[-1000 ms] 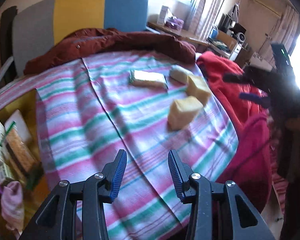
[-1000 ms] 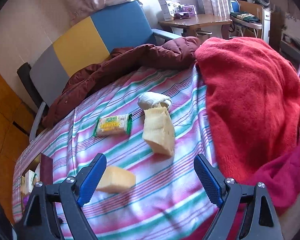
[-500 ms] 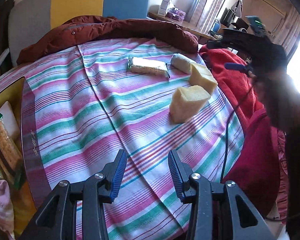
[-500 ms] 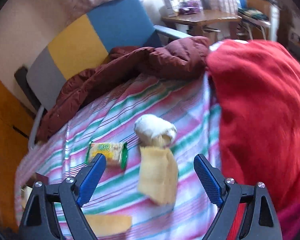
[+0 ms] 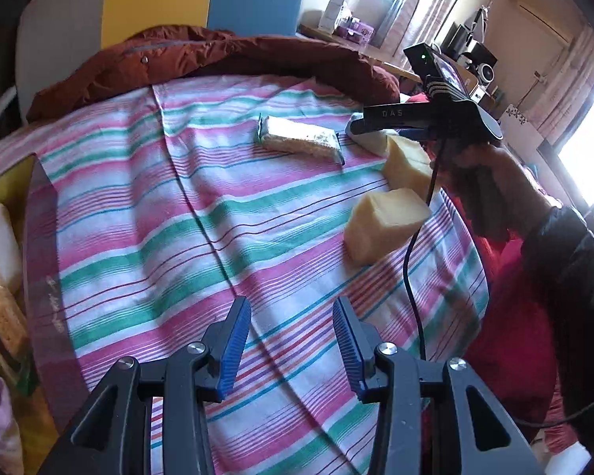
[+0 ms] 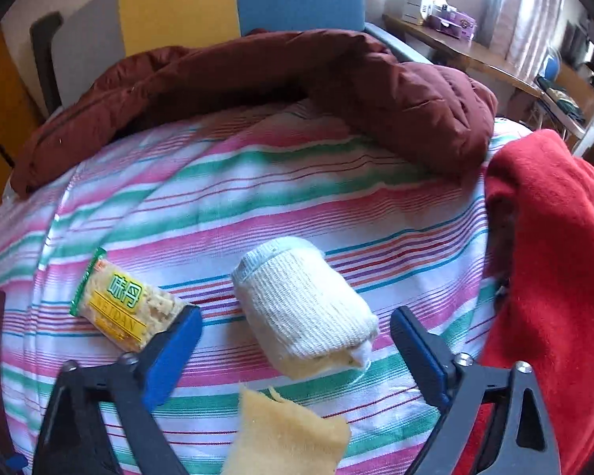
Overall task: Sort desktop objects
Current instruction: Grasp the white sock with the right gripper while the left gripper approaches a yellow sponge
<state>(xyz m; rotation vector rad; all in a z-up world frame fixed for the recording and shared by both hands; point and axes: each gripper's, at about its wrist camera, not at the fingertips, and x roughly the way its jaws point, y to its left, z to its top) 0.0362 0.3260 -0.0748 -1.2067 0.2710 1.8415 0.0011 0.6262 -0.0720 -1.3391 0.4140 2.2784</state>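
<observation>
A white rolled sock [image 6: 305, 304] lies on the striped cloth [image 6: 257, 206]. My right gripper [image 6: 297, 332] straddles it, jaws closing, and the pads stand clear of it on both sides. A cracker packet [image 6: 122, 308] lies just left of the left finger, and a yellow sponge block [image 6: 289, 435] sits below the sock. In the left wrist view my left gripper [image 5: 293, 340] hovers over bare cloth, open and empty. Further off lie the cracker packet [image 5: 301, 140] and two yellow sponge blocks [image 5: 388, 229] [image 5: 410, 166]. There the right gripper [image 5: 362, 126], held by a hand [image 5: 483, 174], covers most of the sock.
A maroon jacket [image 6: 297, 91] lies along the far edge and a red blanket [image 6: 554, 277] along the right edge. A yellow box [image 5: 0, 261] with packets and a pink sock stands at the left. A grey, yellow and blue chair back [image 5: 158, 12] rises behind.
My right gripper has swung forward and down, from above the sponges to around the rolled sock, and its jaws have narrowed a little. The left gripper has crept slightly closer to the cloth.
</observation>
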